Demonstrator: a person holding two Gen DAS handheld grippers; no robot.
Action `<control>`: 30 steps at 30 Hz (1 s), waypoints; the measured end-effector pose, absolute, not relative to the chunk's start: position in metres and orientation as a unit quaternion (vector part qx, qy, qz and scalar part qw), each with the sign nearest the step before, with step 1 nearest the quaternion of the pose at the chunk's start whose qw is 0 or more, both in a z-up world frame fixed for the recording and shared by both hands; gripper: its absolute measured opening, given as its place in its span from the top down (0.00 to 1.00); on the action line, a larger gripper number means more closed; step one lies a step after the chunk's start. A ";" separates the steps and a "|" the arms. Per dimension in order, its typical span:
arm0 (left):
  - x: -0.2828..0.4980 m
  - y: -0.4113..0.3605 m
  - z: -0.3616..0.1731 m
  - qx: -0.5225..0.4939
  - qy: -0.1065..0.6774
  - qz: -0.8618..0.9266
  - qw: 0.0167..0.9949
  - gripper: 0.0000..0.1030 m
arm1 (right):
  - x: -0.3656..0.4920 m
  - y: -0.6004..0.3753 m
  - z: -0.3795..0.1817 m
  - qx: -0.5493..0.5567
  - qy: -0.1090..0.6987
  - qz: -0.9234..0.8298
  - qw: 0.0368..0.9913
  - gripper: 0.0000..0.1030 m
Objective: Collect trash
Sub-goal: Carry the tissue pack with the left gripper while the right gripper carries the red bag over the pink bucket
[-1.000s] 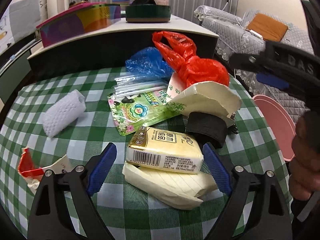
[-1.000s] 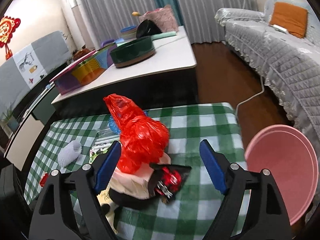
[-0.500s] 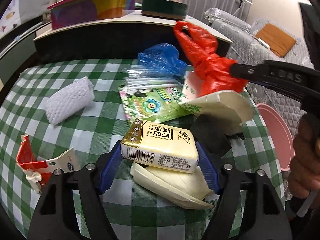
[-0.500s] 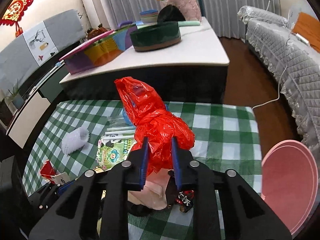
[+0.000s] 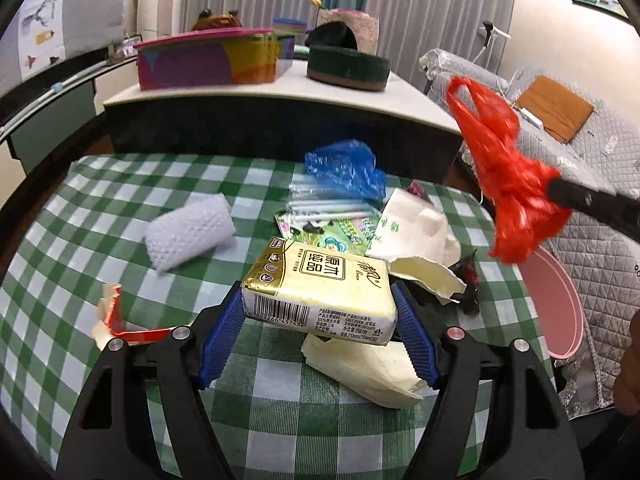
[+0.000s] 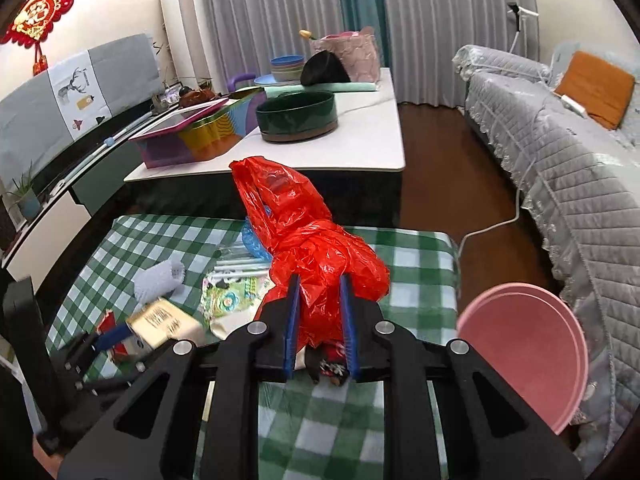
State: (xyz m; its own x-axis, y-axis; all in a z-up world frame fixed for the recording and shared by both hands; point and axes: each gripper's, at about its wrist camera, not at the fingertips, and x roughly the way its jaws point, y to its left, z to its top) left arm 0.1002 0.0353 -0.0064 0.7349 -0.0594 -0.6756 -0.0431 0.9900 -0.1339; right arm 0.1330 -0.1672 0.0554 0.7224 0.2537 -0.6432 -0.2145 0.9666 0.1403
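My left gripper (image 5: 318,310) is shut on a yellow tissue pack (image 5: 320,290) and holds it above the green checked tablecloth (image 5: 120,200). My right gripper (image 6: 319,304) is shut on a red plastic bag (image 6: 308,240), lifted off the table; the bag also shows at the right of the left wrist view (image 5: 508,176). On the cloth lie a blue plastic bag (image 5: 344,168), a white foam net (image 5: 188,232), a green snack wrapper (image 5: 332,232), cream paper wrappers (image 5: 368,368), a black and red wrapper (image 5: 466,280) and a torn red-white carton (image 5: 116,320).
A pink basin (image 6: 524,344) stands off the table's right edge. A white-topped low table (image 6: 360,128) behind carries a dark green round tray (image 6: 296,116) and a colourful box (image 6: 200,132). A grey covered sofa (image 6: 560,152) runs along the right.
My left gripper closed on the tissue pack and lifted it. My right gripper closed on the red bag and raised it off the pile towards the right.
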 end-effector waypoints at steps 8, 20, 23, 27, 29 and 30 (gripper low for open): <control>0.077 0.026 0.015 -0.060 0.329 -0.014 0.942 0.32 | 0.095 -0.178 0.062 0.015 0.333 0.112 0.936 0.81; 0.052 0.001 0.030 -0.030 0.288 -0.024 0.957 0.32 | 0.063 -0.215 0.057 0.037 0.309 0.087 0.947 0.81; 0.050 -0.007 0.032 -0.025 0.283 -0.025 0.958 0.32 | 0.060 -0.232 0.054 0.045 0.308 0.072 0.947 0.81; 0.051 -0.018 0.031 -0.021 0.283 -0.030 0.958 0.32 | 0.057 -0.250 0.051 0.051 0.308 0.056 0.949 0.81; 0.052 -0.024 0.031 -0.016 0.282 -0.033 0.959 0.32 | 0.055 -0.260 0.051 0.054 0.307 0.048 0.949 0.81; 0.052 -0.028 0.031 -0.015 0.282 -0.035 0.959 0.32 | 0.054 -0.264 0.051 0.054 0.306 0.044 0.950 0.81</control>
